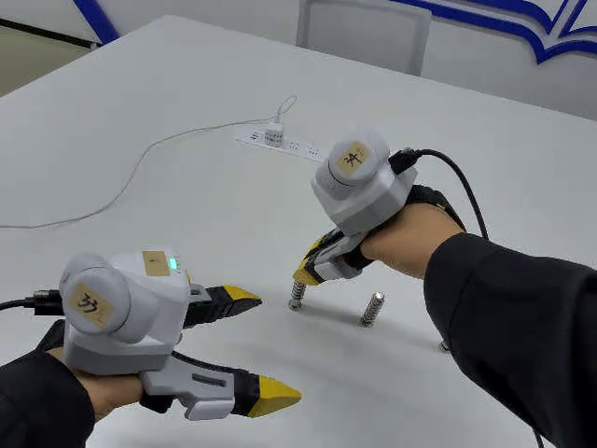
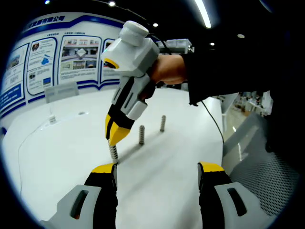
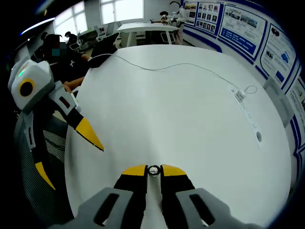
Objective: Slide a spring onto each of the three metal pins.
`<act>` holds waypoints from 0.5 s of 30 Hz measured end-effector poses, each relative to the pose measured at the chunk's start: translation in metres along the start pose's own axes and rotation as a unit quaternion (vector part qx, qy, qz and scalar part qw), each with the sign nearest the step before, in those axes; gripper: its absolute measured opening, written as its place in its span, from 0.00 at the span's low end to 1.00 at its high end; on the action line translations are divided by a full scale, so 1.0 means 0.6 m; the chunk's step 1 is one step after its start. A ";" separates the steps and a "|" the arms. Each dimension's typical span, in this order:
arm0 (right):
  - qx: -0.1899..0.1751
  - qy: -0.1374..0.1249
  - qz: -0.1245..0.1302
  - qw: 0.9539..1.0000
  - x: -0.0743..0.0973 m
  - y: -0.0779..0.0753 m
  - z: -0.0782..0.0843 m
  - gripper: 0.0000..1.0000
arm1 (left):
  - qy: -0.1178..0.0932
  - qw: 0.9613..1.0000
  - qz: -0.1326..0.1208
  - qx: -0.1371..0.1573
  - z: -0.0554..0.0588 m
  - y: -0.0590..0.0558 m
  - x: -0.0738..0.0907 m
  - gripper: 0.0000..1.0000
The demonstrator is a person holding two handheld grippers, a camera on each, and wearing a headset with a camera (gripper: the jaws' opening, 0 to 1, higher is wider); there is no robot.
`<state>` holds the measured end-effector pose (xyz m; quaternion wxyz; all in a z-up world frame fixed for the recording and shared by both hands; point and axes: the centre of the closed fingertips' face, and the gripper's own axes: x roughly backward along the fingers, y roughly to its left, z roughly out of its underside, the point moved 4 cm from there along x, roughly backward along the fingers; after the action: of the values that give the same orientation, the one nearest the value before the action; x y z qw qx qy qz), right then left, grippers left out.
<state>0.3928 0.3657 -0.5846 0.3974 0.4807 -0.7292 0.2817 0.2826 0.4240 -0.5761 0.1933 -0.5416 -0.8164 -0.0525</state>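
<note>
Right tongs [image 1: 306,275] point steeply down, pinched on the top of an upright spring [image 1: 298,295]. Left tongs [image 1: 277,347] hover level over the worktop [image 1: 187,205], jaws wide apart, empty

The head view looks down from close above the white desk [image 1: 187,215], with the left tongs [image 1: 277,347] at lower left. The left gripper view sits low and looks across the desk at the right tongs [image 2: 116,136]. The right gripper view looks steeply down from just over one spring [image 3: 153,171]. All three views share that spring and the desk.
</note>
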 end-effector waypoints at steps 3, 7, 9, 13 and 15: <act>-0.001 0.001 -0.001 1.000 -0.006 -0.002 0.002 0.12 | 0.001 1.000 -0.001 0.001 0.001 0.001 0.000 0.70; -0.001 0.004 -0.003 1.000 -0.011 -0.002 0.005 0.12 | 0.002 1.000 -0.002 0.001 0.002 0.002 0.001 0.70; 0.001 0.005 -0.003 1.000 -0.014 -0.001 0.006 0.12 | 0.002 1.000 -0.003 0.002 0.002 0.002 0.001 0.70; 0.000 0.006 -0.005 1.000 -0.017 -0.001 0.009 0.12 | 0.003 1.000 -0.004 0.002 0.002 0.004 0.002 0.70; -0.001 0.005 -0.005 1.000 -0.018 -0.001 0.010 0.12 | 0.003 1.000 -0.004 0.002 0.003 0.004 0.002 0.70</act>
<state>0.3937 0.3658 -0.5967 0.4028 0.4826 -0.7248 0.2818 0.2839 0.4261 -0.5775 0.1970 -0.5378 -0.8180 -0.0532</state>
